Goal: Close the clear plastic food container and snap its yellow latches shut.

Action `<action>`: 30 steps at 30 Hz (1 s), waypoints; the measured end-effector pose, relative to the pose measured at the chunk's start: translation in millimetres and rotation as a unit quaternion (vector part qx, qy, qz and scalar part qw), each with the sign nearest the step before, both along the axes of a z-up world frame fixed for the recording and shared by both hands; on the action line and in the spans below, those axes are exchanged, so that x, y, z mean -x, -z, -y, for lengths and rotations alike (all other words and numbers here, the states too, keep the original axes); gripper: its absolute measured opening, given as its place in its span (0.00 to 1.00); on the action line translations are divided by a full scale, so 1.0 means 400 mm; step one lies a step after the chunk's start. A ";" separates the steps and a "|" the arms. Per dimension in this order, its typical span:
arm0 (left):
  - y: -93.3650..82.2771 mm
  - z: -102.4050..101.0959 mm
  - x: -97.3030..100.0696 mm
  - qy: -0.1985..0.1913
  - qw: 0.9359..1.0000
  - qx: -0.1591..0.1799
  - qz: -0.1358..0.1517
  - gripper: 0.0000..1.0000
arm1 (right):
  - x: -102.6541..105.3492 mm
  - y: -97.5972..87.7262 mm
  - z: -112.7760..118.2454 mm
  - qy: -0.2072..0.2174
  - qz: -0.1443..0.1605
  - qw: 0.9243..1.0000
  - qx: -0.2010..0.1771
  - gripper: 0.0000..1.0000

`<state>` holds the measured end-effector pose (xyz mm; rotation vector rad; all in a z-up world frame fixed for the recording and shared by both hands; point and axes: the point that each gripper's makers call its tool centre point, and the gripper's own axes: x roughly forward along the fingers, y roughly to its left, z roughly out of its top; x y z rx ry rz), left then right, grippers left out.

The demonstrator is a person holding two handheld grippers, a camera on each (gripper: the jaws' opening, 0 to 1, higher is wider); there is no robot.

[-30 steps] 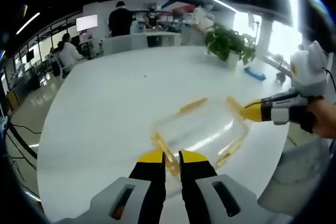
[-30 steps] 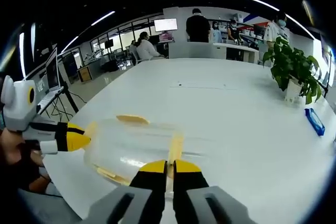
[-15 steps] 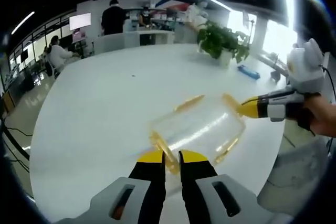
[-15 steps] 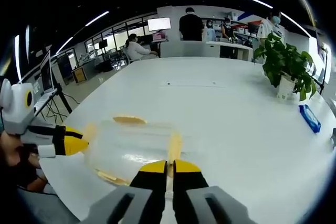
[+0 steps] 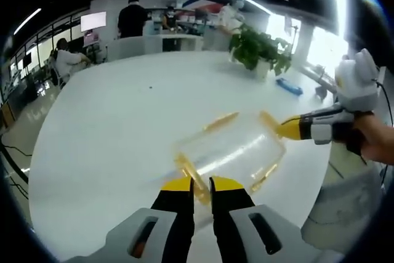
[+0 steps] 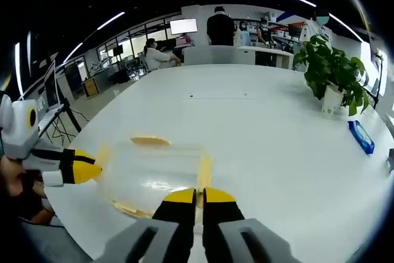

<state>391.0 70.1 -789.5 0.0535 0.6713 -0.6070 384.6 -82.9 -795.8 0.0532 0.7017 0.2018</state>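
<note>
The clear plastic container (image 5: 231,151) lies on the white table (image 5: 111,133) with its lid on. Yellow latches (image 5: 223,121) stick out from its sides. My left gripper (image 5: 201,184) is shut on the latch (image 5: 198,189) at the container's near end in the left gripper view. In that view my right gripper (image 5: 284,129) comes in from the right, its tips on the far-end latch (image 5: 269,120). In the right gripper view my right gripper (image 6: 198,196) is shut on a yellow latch (image 6: 205,173). There the container (image 6: 154,173) lies just ahead, with the left gripper (image 6: 92,169) at its left end.
A potted plant (image 6: 332,72) and a blue object (image 6: 360,137) stand at the table's far right. Beyond the table are desks with monitors (image 6: 183,26) and several people (image 6: 220,28). A hand (image 5: 375,140) holds the right gripper near the table edge.
Both views have drifted slightly with the hands. The container and both grips stand as before.
</note>
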 end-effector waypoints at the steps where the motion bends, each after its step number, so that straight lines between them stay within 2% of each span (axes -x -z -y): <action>1: -0.001 0.001 0.000 0.000 1.000 0.000 0.001 0.06 | 0.000 0.003 0.002 -0.001 -0.002 1.000 0.000 0.00; 14: 0.019 0.002 -0.005 -0.011 1.000 0.013 -0.017 0.06 | -0.001 0.021 -0.002 -0.002 -0.008 1.000 0.000 0.00; 21: 0.018 0.004 -0.011 -0.011 1.000 0.019 -0.014 0.06 | 0.000 0.020 0.000 -0.001 -0.004 1.000 -0.004 0.00; 25: 0.019 0.007 -0.017 -0.002 1.000 0.008 -0.011 0.06 | 0.000 0.020 0.004 0.011 -0.005 1.000 -0.019 0.00; 30: 0.026 0.005 -0.010 0.001 1.000 0.000 -0.014 0.05 | 0.000 0.022 0.003 0.016 0.002 1.000 -0.019 0.00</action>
